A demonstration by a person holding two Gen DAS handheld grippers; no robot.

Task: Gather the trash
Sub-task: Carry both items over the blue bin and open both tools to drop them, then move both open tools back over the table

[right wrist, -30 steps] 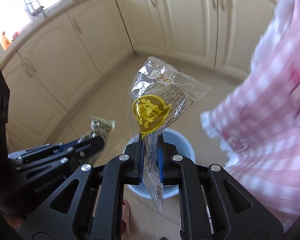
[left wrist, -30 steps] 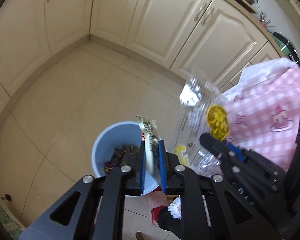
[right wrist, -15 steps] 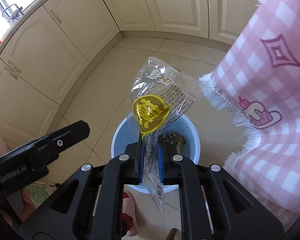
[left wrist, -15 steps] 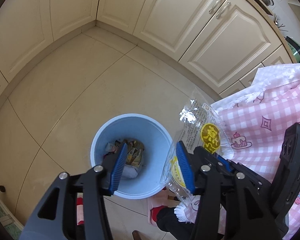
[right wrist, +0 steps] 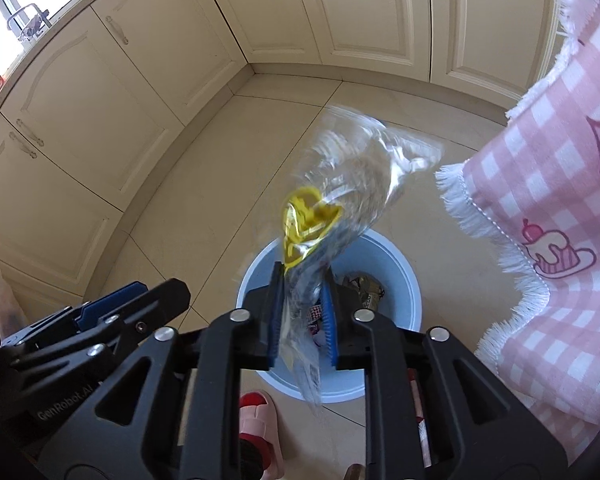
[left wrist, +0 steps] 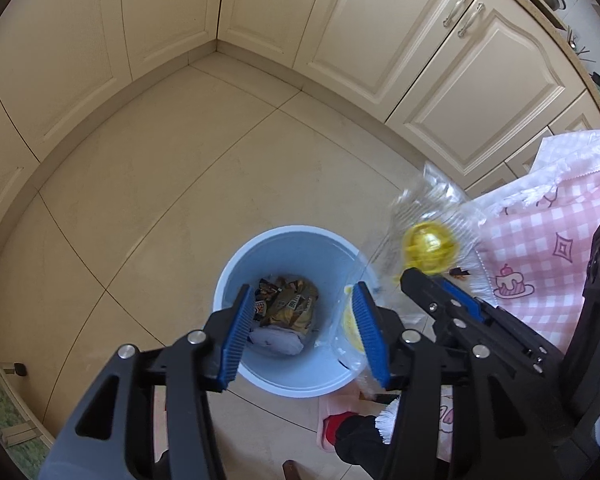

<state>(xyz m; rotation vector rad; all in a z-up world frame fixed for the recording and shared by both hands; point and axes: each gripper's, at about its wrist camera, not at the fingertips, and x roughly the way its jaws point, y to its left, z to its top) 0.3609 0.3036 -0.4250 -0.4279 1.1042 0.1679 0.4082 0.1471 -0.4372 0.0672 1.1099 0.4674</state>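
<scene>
Bin [left wrist: 236, 272] rim beneath wrapper [right wrist: 352, 184]

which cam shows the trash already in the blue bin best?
Left wrist: it looks straight into the blue bin, wrappers clear between its open fingers. Right wrist: only a sliver, behind the clear bag in its opening jaws.

Both tongs, left tongs [left wrist: 304, 332] and right tongs [right wrist: 302, 316], have black frames with triangular cut-outs, silver screws and ribbed blue pads [left wrist: 370, 334]. Pink slippers [right wrist: 258, 420] with red trim cover the feet.
</scene>
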